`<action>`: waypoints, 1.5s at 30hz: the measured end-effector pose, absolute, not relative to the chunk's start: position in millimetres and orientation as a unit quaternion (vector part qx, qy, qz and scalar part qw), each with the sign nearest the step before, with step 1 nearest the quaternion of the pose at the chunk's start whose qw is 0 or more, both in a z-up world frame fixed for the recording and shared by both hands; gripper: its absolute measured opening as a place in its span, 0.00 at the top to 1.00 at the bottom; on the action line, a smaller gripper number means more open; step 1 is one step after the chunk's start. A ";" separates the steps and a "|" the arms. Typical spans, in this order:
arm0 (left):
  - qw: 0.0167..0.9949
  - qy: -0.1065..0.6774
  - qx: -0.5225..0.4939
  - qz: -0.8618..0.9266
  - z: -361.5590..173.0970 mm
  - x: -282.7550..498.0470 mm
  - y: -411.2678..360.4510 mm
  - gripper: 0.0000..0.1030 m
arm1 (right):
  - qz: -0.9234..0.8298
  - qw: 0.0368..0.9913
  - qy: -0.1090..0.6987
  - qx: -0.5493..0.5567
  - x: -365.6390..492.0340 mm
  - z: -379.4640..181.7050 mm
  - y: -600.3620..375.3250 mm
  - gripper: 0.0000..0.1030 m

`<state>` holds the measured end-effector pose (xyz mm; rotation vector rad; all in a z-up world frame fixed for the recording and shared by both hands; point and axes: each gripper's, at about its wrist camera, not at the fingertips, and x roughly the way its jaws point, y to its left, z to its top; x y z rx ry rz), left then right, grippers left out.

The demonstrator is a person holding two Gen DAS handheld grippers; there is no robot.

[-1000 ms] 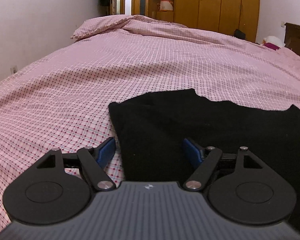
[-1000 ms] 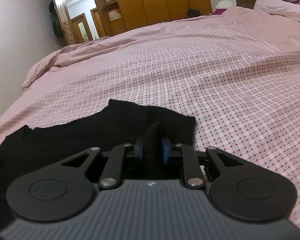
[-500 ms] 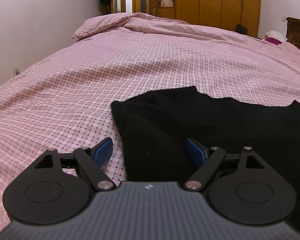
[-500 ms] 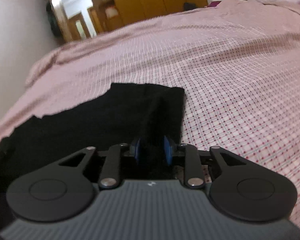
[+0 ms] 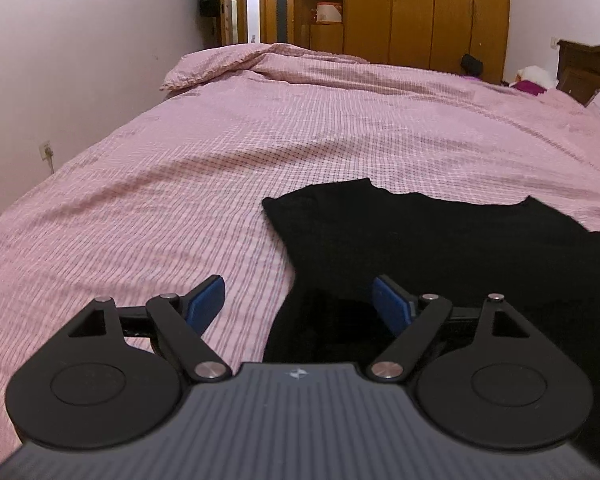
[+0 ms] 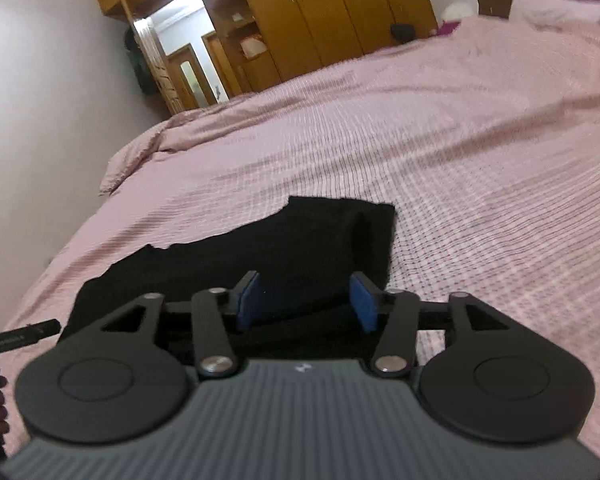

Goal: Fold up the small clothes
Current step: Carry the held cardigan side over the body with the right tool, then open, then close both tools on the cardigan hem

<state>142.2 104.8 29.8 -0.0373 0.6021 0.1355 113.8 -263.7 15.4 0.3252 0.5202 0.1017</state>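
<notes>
A small black garment (image 5: 440,248) lies flat on the pink checked bedspread (image 5: 260,152). In the left wrist view my left gripper (image 5: 300,300) is open, its blue pads astride the garment's near left edge, holding nothing. In the right wrist view the garment (image 6: 284,248) lies ahead, with a raised fold near its right edge. My right gripper (image 6: 306,300) is open just above the garment's near part, its blue pads apart and empty.
A bunched duvet and pillow (image 5: 228,68) lie at the bed's far end. Wooden wardrobes (image 5: 428,12) and a doorway stand behind. A wall runs along the left. A dark wooden headboard (image 5: 588,68) is at far right. My left gripper's edge (image 6: 20,336) shows at left.
My right gripper has opened and let go of the pinched fold of the garment, and its view tilted up. My left gripper stayed open and rose slightly.
</notes>
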 end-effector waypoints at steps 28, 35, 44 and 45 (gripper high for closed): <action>0.914 0.404 -0.030 0.016 -36.5 -3.7 94.4 0.14 | -0.001 0.923 0.381 0.051 9.2 -44.6 -224.2 0.49; 0.907 0.414 -0.062 -0.040 -41.2 -17.0 97.6 0.15 | 0.011 0.923 0.377 0.070 -7.4 -47.7 -239.7 0.51; 0.887 0.433 -0.126 -0.103 -52.4 -34.8 98.8 0.39 | 0.059 0.906 0.396 0.138 -17.2 -51.2 -241.1 0.51; 0.887 0.433 -0.127 -0.101 -52.7 -35.1 98.5 0.39 | 0.062 0.904 0.399 0.140 -16.1 -51.8 -239.4 0.50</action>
